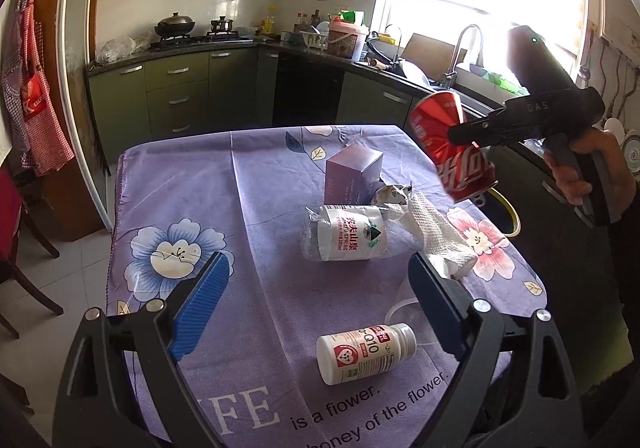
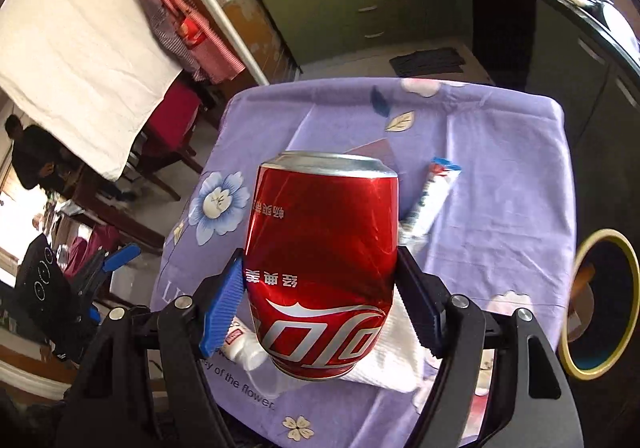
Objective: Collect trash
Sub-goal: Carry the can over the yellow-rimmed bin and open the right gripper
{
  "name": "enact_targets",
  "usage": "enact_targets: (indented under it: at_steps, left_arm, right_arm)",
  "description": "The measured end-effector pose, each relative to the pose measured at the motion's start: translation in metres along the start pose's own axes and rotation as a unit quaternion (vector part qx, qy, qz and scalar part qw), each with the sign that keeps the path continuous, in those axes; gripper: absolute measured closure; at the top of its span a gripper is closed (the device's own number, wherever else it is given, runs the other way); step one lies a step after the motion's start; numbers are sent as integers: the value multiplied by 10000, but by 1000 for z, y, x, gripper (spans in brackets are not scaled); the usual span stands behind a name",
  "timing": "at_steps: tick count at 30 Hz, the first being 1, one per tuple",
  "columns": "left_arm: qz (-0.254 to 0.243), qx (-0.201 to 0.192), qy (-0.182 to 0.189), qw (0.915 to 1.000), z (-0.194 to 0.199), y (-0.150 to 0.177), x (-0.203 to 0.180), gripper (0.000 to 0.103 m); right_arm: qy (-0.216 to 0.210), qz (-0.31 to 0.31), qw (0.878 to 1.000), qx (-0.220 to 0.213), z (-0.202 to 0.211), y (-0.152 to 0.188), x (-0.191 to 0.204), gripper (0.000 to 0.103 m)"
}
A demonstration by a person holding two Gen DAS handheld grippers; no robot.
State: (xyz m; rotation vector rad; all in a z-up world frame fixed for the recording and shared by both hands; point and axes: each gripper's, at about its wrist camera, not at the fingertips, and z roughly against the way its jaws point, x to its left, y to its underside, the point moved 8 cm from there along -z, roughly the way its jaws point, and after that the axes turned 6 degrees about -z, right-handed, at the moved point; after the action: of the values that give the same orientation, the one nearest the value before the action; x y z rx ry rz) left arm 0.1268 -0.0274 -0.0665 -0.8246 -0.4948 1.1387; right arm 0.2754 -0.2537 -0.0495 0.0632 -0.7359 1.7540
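My right gripper [image 2: 320, 262] is shut on a red cola can [image 2: 324, 256], its pads pressing both sides; the can is dented and hangs tilted above the table's right edge [image 1: 452, 144]. My left gripper [image 1: 318, 262] stands open and empty over the purple flowered tablecloth [image 1: 180, 188]. Beyond its fingers a clear water bottle [image 1: 348, 234] lies on its side. Below them lies a white supplement bottle [image 1: 364, 352]. A purple box [image 1: 352, 172], a crumpled wrapper [image 1: 394, 194] and a white paper towel [image 1: 444, 236] also rest on the cloth.
A dark bin with a yellow rim [image 2: 600, 304] stands on the floor beside the table's right edge. A blue-white sachet [image 2: 430, 200] lies behind the can. Green kitchen cabinets [image 1: 176, 96] run along the far walls. A person [image 2: 32, 156] sits far left.
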Motion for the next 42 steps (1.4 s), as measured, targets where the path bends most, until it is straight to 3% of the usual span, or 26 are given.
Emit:
enact_targets:
  at_steps: [4, 8, 13, 21, 26, 34, 37, 42]
  left_arm:
    - [-40, 50, 67, 10000, -8, -2, -6, 16]
    - [-81, 131, 132, 9998, -20, -6, -16, 16]
    - [-202, 246, 192, 9993, -33, -10, -30, 16]
    - [-361, 407, 313, 9980, -47, -15, -46, 16]
    - [-478, 531, 548, 9959, -53, -12, -53, 13]
    - [-818, 643, 1145, 9880, -51, -3, -54, 13]
    - [-1262, 811, 1581, 9760, -50, 8, -58, 13]
    - [-2167, 1123, 2187, 9448, -55, 35, -65, 13]
  right_arm:
    - [485, -799, 9945, -475, 49, 1, -91, 30]
    - [1113, -1645, 9770, -782, 78, 13, -193, 30]
    - [1632, -2486, 9513, -812, 78, 28, -299, 30]
    - [2043, -3165, 9237, -703, 50, 35, -401, 27]
    - [1893, -3284, 9214, -855, 50, 42, -407, 26]
    - [1465, -2958, 9394, -931, 59, 50, -370, 26]
    - [1353, -2829, 9449, -941, 61, 52, -352, 25]
    - [1166, -2691, 9520, -874, 61, 62, -322, 22]
